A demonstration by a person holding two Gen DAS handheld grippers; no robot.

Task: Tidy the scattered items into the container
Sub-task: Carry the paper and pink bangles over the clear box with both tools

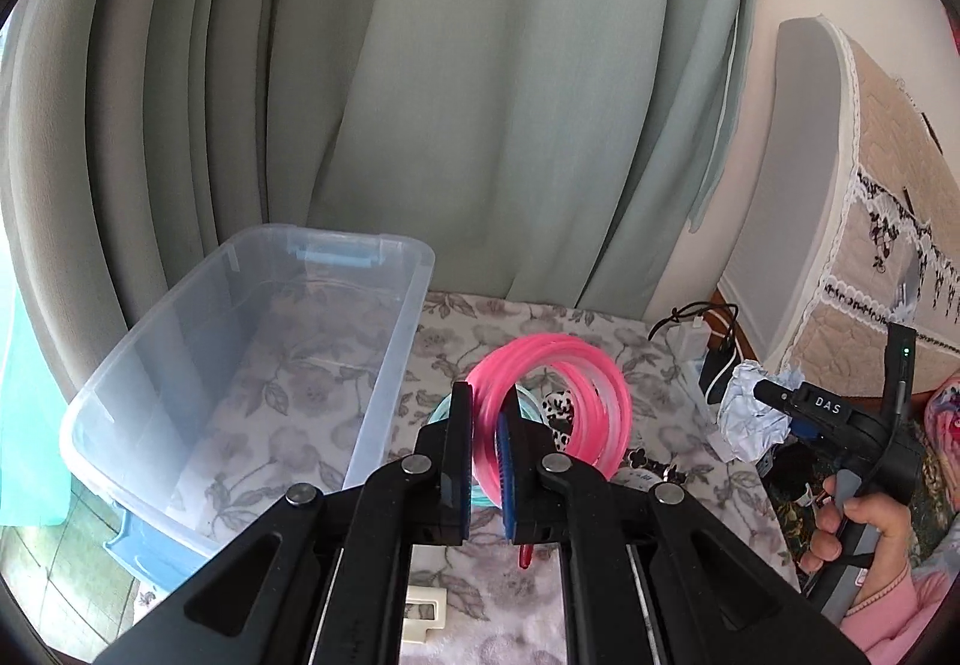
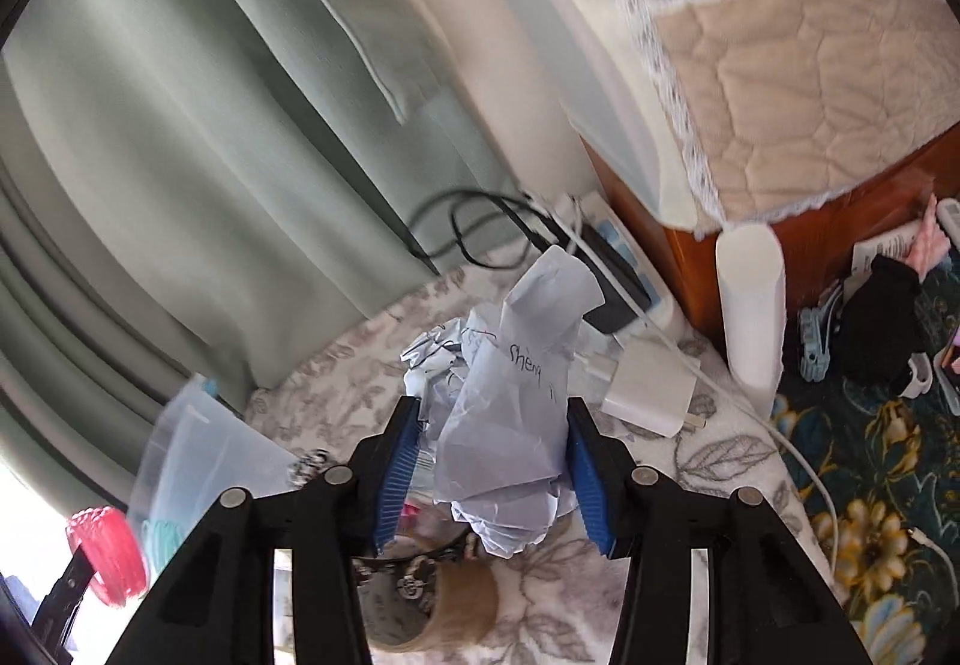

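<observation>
Pink coiled rings [image 1: 555, 401] are clamped between the pads of the left gripper [image 1: 487, 425], raised above the floral cloth [image 1: 600, 341]. Clear plastic container [image 1: 240, 353] sits just left of that gripper, nothing seen inside. Crumpled paper [image 2: 510, 407] is pinched between the blue pads of the right gripper [image 2: 492, 461]. White charger [image 2: 648, 389] lies just beyond its right finger.

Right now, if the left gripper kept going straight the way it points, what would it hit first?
Probably the flowered tablecloth just right of the clear bin, then the green curtain. The left gripper carries the pink ring coil ahead of it; depth is unclear.
</observation>
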